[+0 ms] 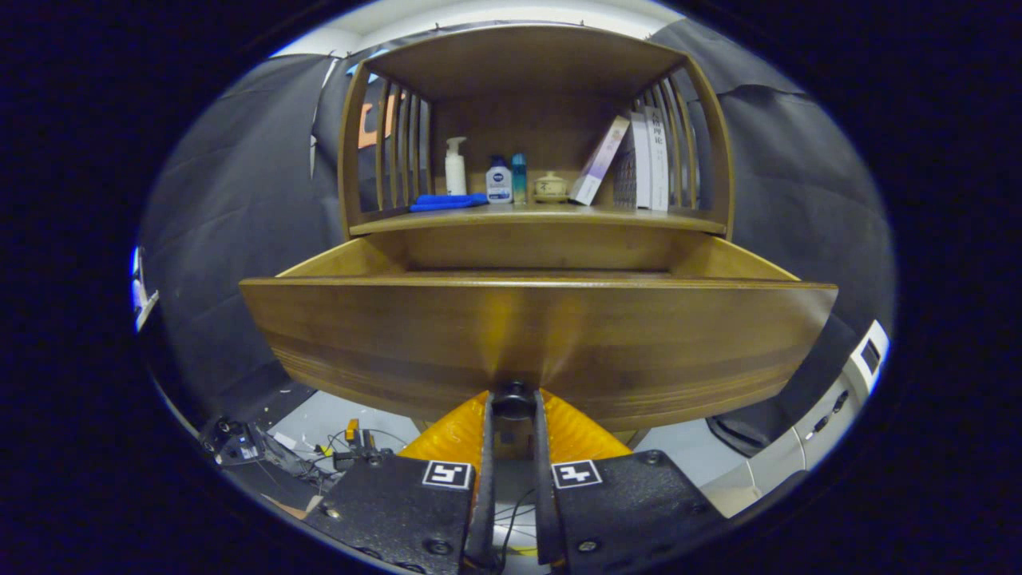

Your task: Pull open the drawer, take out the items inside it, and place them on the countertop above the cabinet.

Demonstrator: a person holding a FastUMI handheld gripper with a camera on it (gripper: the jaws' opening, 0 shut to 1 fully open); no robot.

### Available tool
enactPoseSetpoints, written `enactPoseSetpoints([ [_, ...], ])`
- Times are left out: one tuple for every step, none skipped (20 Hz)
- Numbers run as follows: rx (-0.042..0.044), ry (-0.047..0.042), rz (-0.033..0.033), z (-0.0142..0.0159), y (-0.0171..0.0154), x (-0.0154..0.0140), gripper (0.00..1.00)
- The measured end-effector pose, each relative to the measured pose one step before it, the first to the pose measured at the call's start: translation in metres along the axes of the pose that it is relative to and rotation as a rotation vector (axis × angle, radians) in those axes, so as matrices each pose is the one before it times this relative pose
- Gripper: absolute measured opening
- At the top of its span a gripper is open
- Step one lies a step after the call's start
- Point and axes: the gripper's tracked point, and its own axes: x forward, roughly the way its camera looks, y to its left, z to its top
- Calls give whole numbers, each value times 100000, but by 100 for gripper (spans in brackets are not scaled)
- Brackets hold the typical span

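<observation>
The wooden drawer [535, 335] is pulled well out of the cabinet, its broad front panel right ahead of me. My gripper [512, 403] is shut on the small dark knob [512, 397] at the lower middle of that panel, both fingers [488, 447] pressing its sides. The drawer's inside is hidden behind the front panel. Above it lies the countertop [535, 217], a shelf inside a slatted wooden frame. On it stand a white pump bottle [455, 166], a small white bottle with a blue cap [499, 180], a teal tube [519, 177], a little ceramic pot [550, 188] and a folded blue cloth [447, 202].
Several books [639, 160] lean at the countertop's right end. Slatted side walls [395, 148] close in the shelf left and right. Below the drawer are cables and small devices [319, 447] on the floor at left, and a white appliance [838, 399] at right.
</observation>
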Motion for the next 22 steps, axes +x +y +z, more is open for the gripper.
enactPoseSetpoints([
  [1544, 1507, 464, 1, 43, -242, 26],
  [1390, 1274, 295, 80, 24, -312, 27],
  [479, 388, 338, 177, -26, -447, 29],
  [-313, -66, 479, 167, -2, -614, 30],
  [-926, -2339, 1421, 879, 167, -940, 31],
  [-1835, -3104, 886, 1337, 66, -816, 31],
  [-1816, -3405, 996, 1575, 18, -683, 27],
  [-1223, -3119, 1455, 1748, 306, -592, 28],
  [-884, -1725, 1448, 1357, 247, -277, 29],
  [33, -1443, 2522, 1341, 351, -336, 31],
  [425, -882, 1612, 1130, 485, -10, 32],
  [-118, -990, 689, 1123, 120, 190, 34],
  [-821, -709, -152, 1085, -91, 428, 41],
  [-1477, -294, -161, 647, -62, 350, 48],
  [-1538, 95, 41, 623, 150, 484, 53],
  [-1561, 1199, -539, 299, -81, 626, 59],
  [-1486, 2128, 1091, 192, 140, 756, 65],
  [-802, 2816, -570, -80, -69, 732, 68],
  [-1702, 3319, 110, -323, -265, 949, 71],
  [-182, 3479, -956, -425, -188, 794, 72],
  [558, 3693, -713, -539, -207, 848, 72],
  [630, 3777, -317, -549, -110, 944, 72],
])
